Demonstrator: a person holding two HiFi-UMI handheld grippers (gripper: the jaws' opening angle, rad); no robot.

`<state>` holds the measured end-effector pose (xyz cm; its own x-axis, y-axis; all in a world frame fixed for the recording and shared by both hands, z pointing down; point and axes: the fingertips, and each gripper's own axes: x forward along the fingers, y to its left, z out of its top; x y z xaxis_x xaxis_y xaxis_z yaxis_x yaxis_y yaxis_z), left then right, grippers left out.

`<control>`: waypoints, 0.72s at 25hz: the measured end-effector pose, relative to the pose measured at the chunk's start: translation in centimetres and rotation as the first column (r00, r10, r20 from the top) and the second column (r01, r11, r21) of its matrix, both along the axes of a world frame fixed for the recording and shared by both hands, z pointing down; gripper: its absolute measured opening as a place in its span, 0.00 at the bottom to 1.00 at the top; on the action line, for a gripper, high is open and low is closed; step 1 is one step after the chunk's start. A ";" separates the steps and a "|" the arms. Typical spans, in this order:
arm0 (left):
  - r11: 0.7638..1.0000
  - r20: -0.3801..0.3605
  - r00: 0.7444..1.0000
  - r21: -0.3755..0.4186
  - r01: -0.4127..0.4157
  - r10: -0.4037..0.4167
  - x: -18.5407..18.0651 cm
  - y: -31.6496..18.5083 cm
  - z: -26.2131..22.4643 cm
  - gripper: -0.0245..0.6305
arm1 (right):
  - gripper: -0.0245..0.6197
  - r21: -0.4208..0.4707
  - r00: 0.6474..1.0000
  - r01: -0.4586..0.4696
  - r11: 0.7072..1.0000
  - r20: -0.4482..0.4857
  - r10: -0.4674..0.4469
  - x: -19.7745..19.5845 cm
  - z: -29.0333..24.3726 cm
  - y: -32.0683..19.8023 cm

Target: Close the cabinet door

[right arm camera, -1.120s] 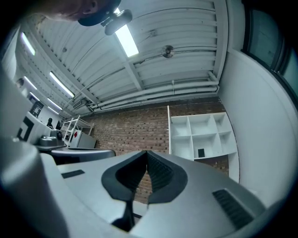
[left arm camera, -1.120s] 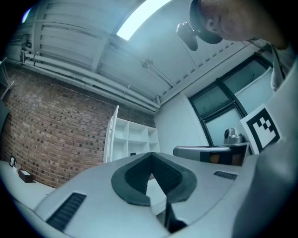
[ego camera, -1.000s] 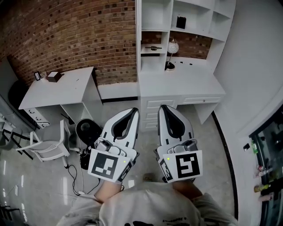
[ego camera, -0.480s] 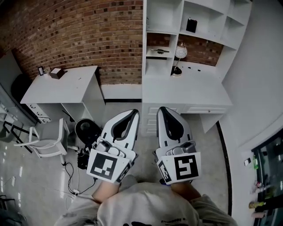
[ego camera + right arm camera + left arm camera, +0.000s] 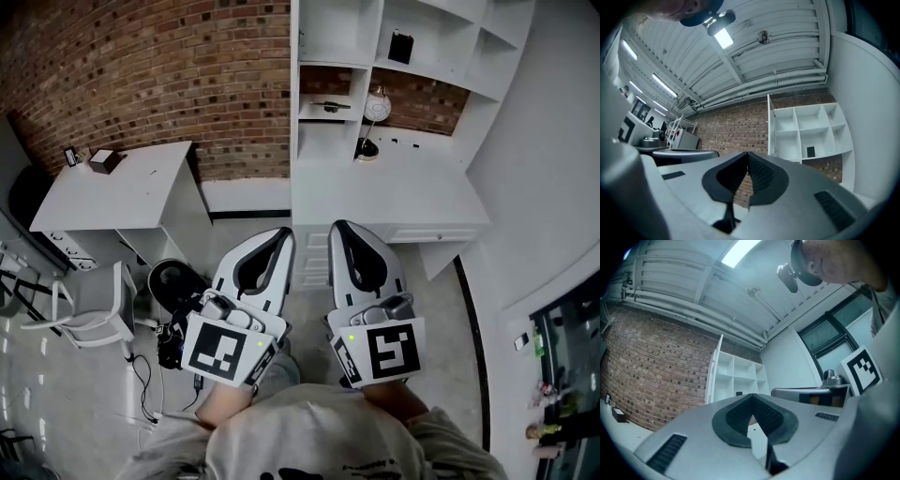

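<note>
Both jaws together, left gripper [image 5: 284,232], right gripper [image 5: 340,226]

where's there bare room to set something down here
The white desk under the shelves is bare from its front edge back to the round ornament by the wall. The side table is free except for small items at its far left corner. Crowded: the floor by the chair and round black object, strewn with cables.

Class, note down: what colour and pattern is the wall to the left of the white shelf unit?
The wall is red-brown brick in rows, with scattered darker bricks. The head view shows it best.
</note>
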<state>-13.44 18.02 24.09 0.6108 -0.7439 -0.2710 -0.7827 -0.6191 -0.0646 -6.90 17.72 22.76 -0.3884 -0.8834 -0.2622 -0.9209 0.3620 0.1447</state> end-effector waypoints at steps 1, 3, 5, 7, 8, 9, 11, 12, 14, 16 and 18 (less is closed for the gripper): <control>1.000 -0.003 1.000 -0.002 -0.002 0.002 0.0 -1.0 -0.1 0.05 | 0.07 0.001 1.000 -0.003 1.000 -0.003 0.003 0.0 -0.1 -0.9; 1.000 -0.007 1.000 -0.004 -0.003 0.003 -0.1 -3.0 -0.1 0.05 | 0.07 0.002 1.000 -0.007 1.000 -0.005 0.007 -0.1 -0.2 -2.9; 1.000 -0.006 1.000 -0.002 -0.004 0.004 -0.3 -5.2 0.0 0.05 | 0.07 0.004 1.000 -0.010 1.000 -0.005 0.010 -0.3 -0.1 -5.0; 1.000 -0.004 1.000 0.003 -0.004 0.004 -0.7 -7.5 -0.1 0.05 | 0.07 0.008 1.000 -0.012 1.000 -0.006 0.012 -0.6 -0.2 -7.3; 1.000 -0.004 1.000 0.006 -0.004 0.004 -0.8 -8.7 -0.2 0.05 | 0.07 0.011 1.000 -0.012 1.000 -0.007 0.012 -0.8 -0.3 -8.5; 1.000 -0.004 1.000 0.008 -0.005 0.005 -1.0 -10.0 -0.4 0.05 | 0.07 0.013 1.000 -0.013 1.000 -0.007 0.014 -1.0 -0.5 -9.7; 1.000 -0.001 1.000 0.012 -0.014 0.014 -1.3 -12.4 -0.9 0.05 | 0.07 0.018 1.000 -0.021 1.000 -0.003 0.021 -1.3 -0.9 -12.1; 1.000 0.001 1.000 0.016 -0.021 0.021 -1.4 -13.6 -1.1 0.05 | 0.07 0.023 1.000 -0.028 0.999 0.000 0.028 -1.4 -1.1 -13.2; 0.999 0.004 0.999 0.024 -0.035 0.035 -1.6 -15.7 -1.5 0.05 | 0.07 0.029 0.999 -0.044 0.999 0.006 0.044 -1.5 -1.4 -15.2; 0.998 0.008 0.999 0.028 -0.050 0.050 -1.6 -17.7 -1.5 0.05 | 0.07 0.028 0.998 -0.058 0.998 0.010 0.058 -1.6 -1.3 -17.2; 0.997 0.013 0.998 0.032 -0.067 0.066 -1.7 -19.5 -1.4 0.05 | 0.07 0.031 0.997 -0.072 0.997 0.017 0.072 -1.7 -1.2 -18.9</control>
<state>-15.11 -1.47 22.66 0.6618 -0.6927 -0.2865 -0.7390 -0.6671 -0.0941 -8.56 -1.23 21.58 -0.3198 -0.9002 -0.2957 -0.9466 0.2903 0.1400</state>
